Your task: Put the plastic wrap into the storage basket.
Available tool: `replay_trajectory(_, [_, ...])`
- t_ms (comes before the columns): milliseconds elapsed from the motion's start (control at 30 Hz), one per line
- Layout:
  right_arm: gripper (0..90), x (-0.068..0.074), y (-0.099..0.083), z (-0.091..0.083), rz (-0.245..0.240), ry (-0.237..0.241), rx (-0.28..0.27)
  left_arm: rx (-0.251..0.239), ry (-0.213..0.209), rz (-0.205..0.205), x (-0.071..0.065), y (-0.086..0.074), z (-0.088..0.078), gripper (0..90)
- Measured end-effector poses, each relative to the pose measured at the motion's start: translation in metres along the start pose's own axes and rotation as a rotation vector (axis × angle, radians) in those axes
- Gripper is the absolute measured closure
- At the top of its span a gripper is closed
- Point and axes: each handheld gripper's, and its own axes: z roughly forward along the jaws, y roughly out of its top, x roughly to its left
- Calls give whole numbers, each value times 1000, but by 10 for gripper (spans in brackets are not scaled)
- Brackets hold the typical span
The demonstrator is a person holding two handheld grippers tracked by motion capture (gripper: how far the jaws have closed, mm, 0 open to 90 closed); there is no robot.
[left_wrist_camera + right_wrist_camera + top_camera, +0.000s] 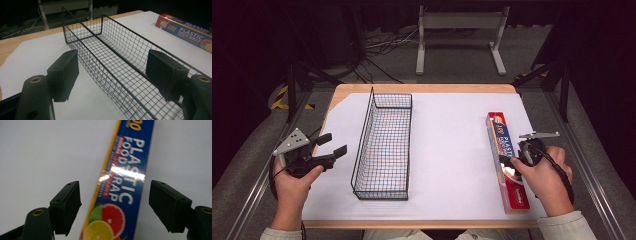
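Right claw [115,206] hangs wide open straddling the plastic wrap box [123,182] flat on the counter [452,150], so next it drops and clamps; left claw [333,145] waits open beside the wire basket [383,145].

Cut-off and covered bits

The plastic wrap box [120,192] runs off the right gripper view top and bottom, its small print blurred; from above, the right hand [544,177] covers part of its near half.
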Motion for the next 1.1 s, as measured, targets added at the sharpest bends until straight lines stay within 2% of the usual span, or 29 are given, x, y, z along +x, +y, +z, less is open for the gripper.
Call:
replay_trajectory(33, [245,-1,-2,5,45,14,30,7,1,6,0,0,2,270])
replay_trajectory(67, [244,-1,-2,7,56,15,40,10,3,8,-1,0,3,269])
replay_trajectory(267, [232,5,-7,24,71,-26,138,11,9,16,0,0,3,264])
replay_trajectory(367, [244,10,-11,33,68,-31,222,8,17,4,0,-1,3,258])
replay_trajectory(433, [267,12,-13,38,73,-46,226,17,37,11,-1,-2,3,243])
replay_trajectory(467, [267,12,-13,38,73,-46,226,17,37,11,-1,-2,3,240])
replay_trajectory(633, [362,16,-12,41,80,-109,255,27,45,5,-2,-2,4,225])
replay_trajectory(667, [376,17,-12,40,78,-120,256,70,55,-19,-3,-1,4,221])
replay_trajectory(767, [390,18,-10,39,76,-127,255,81,47,-18,-4,0,6,232])
replay_trajectory(800, [395,17,-10,39,71,-130,250,101,42,-20,-4,1,7,256])
replay_trajectory(867, [402,14,-9,38,54,-138,245,117,47,-9,-5,2,8,224])
replay_trajectory(900, [404,13,-8,37,60,-128,246,116,77,70,-6,5,9,185])
replay_trajectory(933, [406,11,-6,35,63,-115,250,115,96,96,-8,7,9,159])
replay_trajectory(967, [407,11,-4,34,55,-108,248,117,95,104,-9,9,9,131])
replay_trajectory(1000, [408,11,-2,33,46,-101,252,108,73,101,-10,12,8,117])
replay_trajectory(1067, [410,13,4,28,3,-98,235,115,45,94,-13,17,8,84])
replay_trajectory(1100, [410,14,8,25,-17,-93,221,118,40,107,-15,20,8,64])
